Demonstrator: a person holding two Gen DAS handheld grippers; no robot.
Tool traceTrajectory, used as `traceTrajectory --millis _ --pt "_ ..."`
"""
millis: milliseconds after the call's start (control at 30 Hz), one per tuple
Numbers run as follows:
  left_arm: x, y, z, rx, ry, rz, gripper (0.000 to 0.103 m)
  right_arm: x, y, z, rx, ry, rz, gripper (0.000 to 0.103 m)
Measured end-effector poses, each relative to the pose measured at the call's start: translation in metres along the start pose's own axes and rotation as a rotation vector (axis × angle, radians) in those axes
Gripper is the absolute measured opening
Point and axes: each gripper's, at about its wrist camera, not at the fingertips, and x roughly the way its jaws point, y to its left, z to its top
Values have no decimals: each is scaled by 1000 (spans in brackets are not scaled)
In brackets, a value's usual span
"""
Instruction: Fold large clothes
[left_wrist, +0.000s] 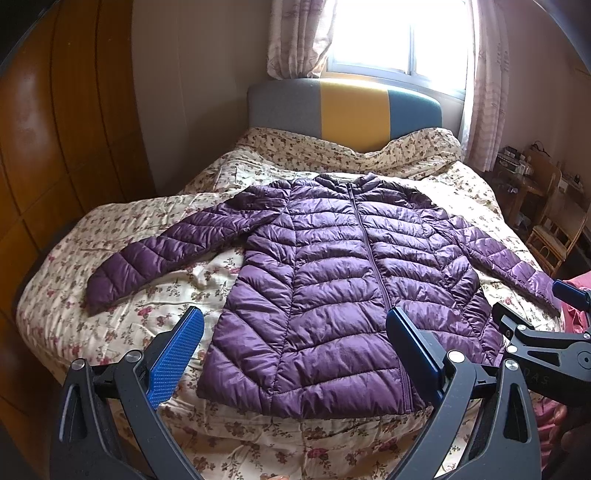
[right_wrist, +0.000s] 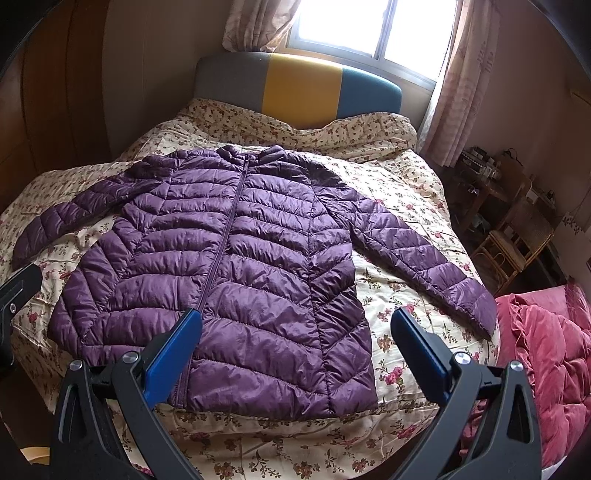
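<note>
Purple puffer jacket flat on bed; both grippers' fingers apart, empty.

Bedspread bare beside jacket; red quilt right.

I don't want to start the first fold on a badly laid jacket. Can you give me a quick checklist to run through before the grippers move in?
1. Purple quilted puffer jacket lies flat, front up, on the floral bedspread: ok.
2. Front zipper closed along its visible length: ok.
3. Both sleeves spread out from the body, left sleeve and right sleeve, not tucked under: ok.
4. Left gripper open and holding nothing: ok.
5. Right gripper open and holding nothing: ok.
6. Red crumpled blanket close to the right cuff; whether it will hinder the fold: cannot tell.
</note>
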Motion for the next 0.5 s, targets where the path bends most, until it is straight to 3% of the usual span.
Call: traceTrajectory --millis 500 --pt "1 3 -1 -4 4 -3 98 1 0 0 1 3 -1 101"
